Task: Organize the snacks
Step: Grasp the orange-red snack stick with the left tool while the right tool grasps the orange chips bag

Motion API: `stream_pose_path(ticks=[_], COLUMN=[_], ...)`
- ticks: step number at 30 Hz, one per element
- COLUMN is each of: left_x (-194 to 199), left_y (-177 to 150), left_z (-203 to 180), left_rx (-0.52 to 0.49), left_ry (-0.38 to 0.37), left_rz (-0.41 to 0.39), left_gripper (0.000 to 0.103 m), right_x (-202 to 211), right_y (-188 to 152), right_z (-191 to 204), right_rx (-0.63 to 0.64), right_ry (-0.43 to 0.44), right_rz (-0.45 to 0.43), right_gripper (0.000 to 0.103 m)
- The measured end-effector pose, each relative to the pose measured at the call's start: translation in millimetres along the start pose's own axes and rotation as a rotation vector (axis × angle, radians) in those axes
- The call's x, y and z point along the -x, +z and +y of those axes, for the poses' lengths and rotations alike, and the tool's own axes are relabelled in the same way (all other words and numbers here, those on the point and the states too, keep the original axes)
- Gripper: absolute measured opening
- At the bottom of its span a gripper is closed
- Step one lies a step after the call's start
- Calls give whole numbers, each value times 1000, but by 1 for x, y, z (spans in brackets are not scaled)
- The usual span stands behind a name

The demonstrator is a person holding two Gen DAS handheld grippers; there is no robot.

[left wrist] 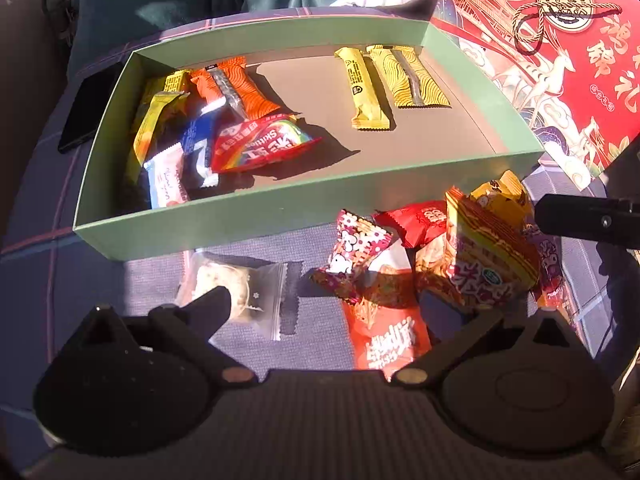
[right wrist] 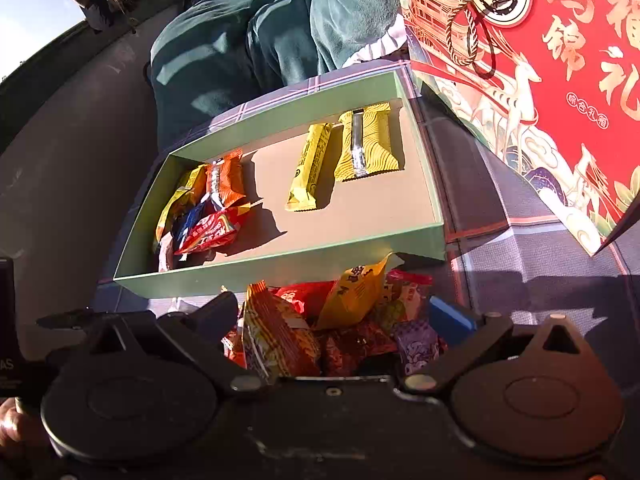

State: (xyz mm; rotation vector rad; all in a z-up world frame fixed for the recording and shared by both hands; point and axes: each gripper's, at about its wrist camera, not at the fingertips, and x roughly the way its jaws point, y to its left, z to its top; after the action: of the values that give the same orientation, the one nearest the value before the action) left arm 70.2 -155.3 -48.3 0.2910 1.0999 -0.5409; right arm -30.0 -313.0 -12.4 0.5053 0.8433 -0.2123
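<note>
A shallow green cardboard box [left wrist: 224,220] with a tan floor is placed on a purple plaid cloth [left wrist: 36,216]. At the left end of the box a loose cluster of snacks is gathered: an orange wave-patterned bar wrapper [left wrist: 244,88], a red rainbow-printed candy bag [left wrist: 260,146], a blue-and-white packet [left wrist: 196,148], a pale pink-and-white packet [left wrist: 168,180] and a yellow-orange packet [left wrist: 150,128] leaning along the left wall. Toward the right end, two items are laid side by side and apart from that cluster: a plain yellow bar [left wrist: 366,92] and a yellow wave-patterned bar wrapper [left wrist: 416,78].

Outside the box, against its near wall, an unsorted pile of mixed snack packets [left wrist: 460,256] is seen on the cloth; a clear plastic pouch holding a pale round pastry [left wrist: 236,288] lies to the left of the pile.

The left gripper [left wrist: 340,312] is held with its jaws wide apart; nothing is clamped. One finger is positioned over the clear pouch, the other at the pile. The right gripper [right wrist: 344,320] is likewise spread fully, with the pile between its fingers but no packet pressed.

A red gift box with gold printing and a cord handle [left wrist: 560,40] is propped beyond the right end of the green box. A dark flat phone-like slab [left wrist: 86,108] rests on the cloth beside the left wall. A person's dark green trouser legs [right wrist: 260,32] are visible past the far edge.
</note>
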Motion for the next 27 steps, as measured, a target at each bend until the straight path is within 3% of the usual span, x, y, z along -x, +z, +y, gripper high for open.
stream_pose_path(ticks=[7,9,11,12,13,14,15,16,22,25,27], left_x=[-22,-19,-16,-15,-16,-16,-16,-16,-11,-11,-13], left_y=[-7,-7,-7,-8,-8,-9,-11,-13,-22,-22,-25], left_z=[-21,-20,-15,-11,-6,-1,6,13,42,38,37], left_rx=[-55,-53,-38,-27,-13,0,15,32,96,62,39], left_ry=[31,29,9,-10,-22,-20,-22,-20,-42,5,25], left_rz=[30,12,3,13,25,30,28,30,32,24,28], left_gripper=[102,95,74,64,47,43,43,43,45,62,65], right_x=[7,6,3,0,-2,-5,-7,-9,-17,-26,-32], right_y=[-33,-35,-36,-36,-36,-37,-38,-37,-27,-23,-24], right_z=[1,6,10,13,16,18,21,23,31,37,42], right_rx=[-42,-26,-9,4,20,31,44,53,51,53,65], right_ry=[8,7,20,34,43,43,41,41,28,26,22], right_rz=[-7,-10,-2,7,18,25,28,31,-1,2,9], right_gripper=[102,97,91,80,65,59,43,34,34,43,50])
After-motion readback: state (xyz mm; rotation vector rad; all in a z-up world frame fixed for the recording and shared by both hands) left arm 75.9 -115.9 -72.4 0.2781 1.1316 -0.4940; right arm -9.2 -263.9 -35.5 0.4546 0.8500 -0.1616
